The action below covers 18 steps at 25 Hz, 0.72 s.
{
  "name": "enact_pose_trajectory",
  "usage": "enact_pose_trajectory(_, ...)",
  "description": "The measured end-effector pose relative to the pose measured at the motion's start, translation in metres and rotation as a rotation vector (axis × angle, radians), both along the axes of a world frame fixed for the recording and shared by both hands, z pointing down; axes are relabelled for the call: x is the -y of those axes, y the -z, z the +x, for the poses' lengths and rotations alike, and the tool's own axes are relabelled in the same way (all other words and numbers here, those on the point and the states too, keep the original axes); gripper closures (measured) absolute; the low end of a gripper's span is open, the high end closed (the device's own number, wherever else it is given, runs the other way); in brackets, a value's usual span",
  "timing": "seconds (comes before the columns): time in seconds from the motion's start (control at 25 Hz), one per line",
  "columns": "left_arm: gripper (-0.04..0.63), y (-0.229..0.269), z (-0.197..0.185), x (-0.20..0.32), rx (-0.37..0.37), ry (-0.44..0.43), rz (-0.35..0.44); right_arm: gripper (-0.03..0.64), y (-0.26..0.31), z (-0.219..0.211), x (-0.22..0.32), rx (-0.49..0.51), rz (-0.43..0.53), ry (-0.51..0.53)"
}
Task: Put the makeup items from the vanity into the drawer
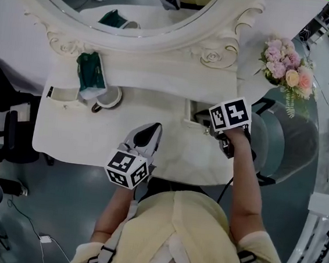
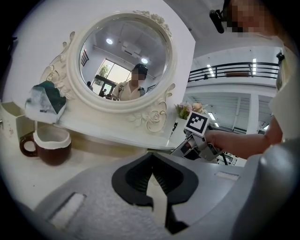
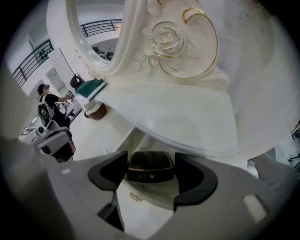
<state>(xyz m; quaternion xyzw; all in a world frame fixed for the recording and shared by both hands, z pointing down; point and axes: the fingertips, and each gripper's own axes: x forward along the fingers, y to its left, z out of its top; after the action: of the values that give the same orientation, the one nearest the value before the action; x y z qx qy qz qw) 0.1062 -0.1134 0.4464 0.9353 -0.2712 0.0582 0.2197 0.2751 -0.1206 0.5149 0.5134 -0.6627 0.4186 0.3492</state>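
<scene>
Head view, left to right. At the left of the white bench [image 1: 82, 137], on its raised shelf, we see a green packet [image 1: 91, 70] lying flat, and just beside it, lower down, a brown mug [image 1: 108, 97] with a white inside. Behind both rises the oval mirror [image 1: 125, 1] in its carved white frame.

In the middle, the person's left forearm [image 1: 115, 210] reaches forward from the yellow top. It carries the left hand-held gripper [image 1: 153, 131] over the front part of the bench, tips pointing toward the mirror. In the left gripper view we see its jaws pressed together with nothing between them.

Further right, the right forearm [image 1: 247, 177] stretches out to the bench's right end. There the right hand-held gripper [image 3: 151, 158] points into the open drawer [image 1: 189, 112] set under the shelf. In the right gripper view its jaws stand partly apart, and their pads bear on the two sides of a compact [image 3: 151, 172]. This is a dark, rounded-square case with a thin gold rim and a glossy lid. It sits level between the jaws, above the drawer's white interior. We cannot tell whether it touches the drawer floor.

At the far right stands a bouquet [image 1: 288, 68] of pink and cream flowers, well apart from both grippers.
</scene>
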Motion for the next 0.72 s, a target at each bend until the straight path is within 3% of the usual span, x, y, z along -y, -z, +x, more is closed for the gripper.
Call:
enact_pose_trajectory(0.56, 0.597, -0.006, -0.027, -0.005, 0.025, 0.061, -0.016, 0.282, 0.014, -0.002, -0.006, -0.019, 0.1, 0.046)
enact_pose_trajectory(0.72, 0.597, -0.002, -0.038, -0.006, 0.026, 0.104, -0.007, 0.298, 0.039, -0.016, -0.008, -0.021, 0.214, 0.128)
